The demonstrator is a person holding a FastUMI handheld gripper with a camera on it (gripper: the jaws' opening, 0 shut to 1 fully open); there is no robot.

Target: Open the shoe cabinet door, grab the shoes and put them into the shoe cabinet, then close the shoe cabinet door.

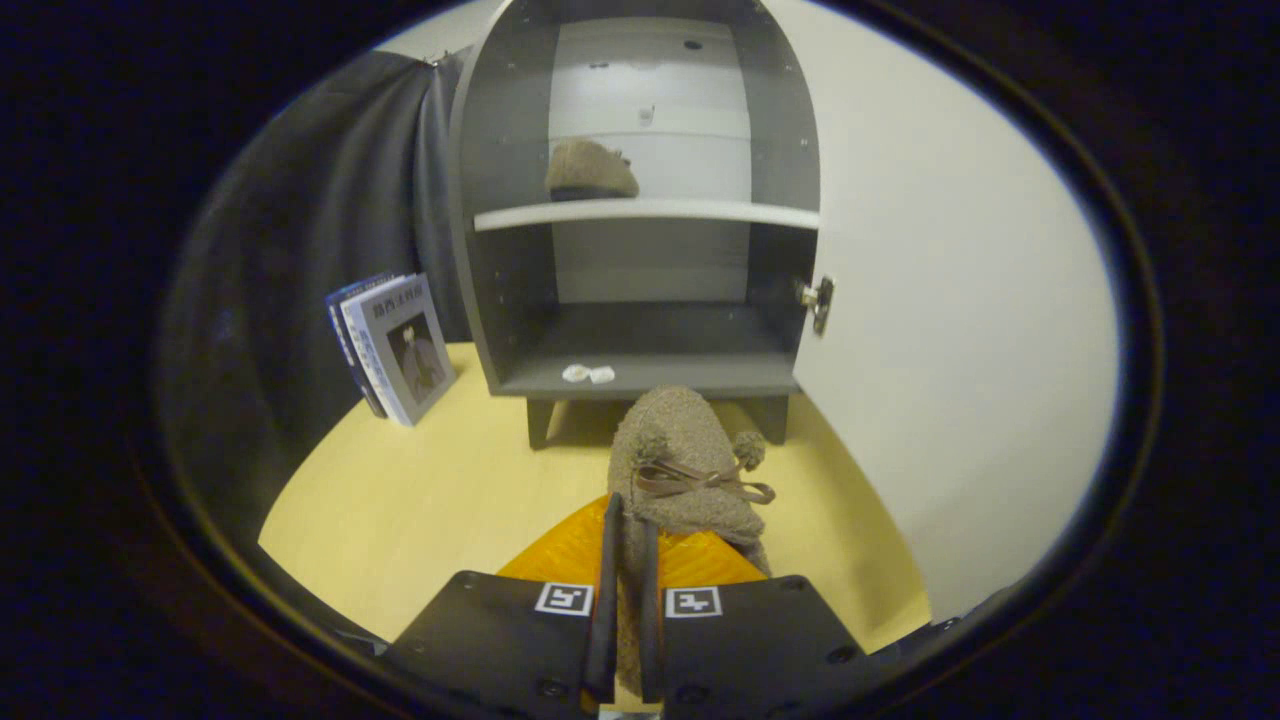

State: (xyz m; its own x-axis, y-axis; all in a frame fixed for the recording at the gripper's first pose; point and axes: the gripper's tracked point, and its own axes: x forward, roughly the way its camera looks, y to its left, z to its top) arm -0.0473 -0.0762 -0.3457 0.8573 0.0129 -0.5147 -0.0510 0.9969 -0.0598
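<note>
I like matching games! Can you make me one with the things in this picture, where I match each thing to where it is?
Things:
1. Held shoe
2. Other shoe
3. Books
4. Door

Places:
A. Leaning on the dark curtain, left of the cabinet
B. On the upper shelf
C. Swung open, right of the cabinet
D. Pinched at its heel end by the gripper, in front of the cabinet

Pairs: 1-D, 2-B, 3-A, 4-C
</note>
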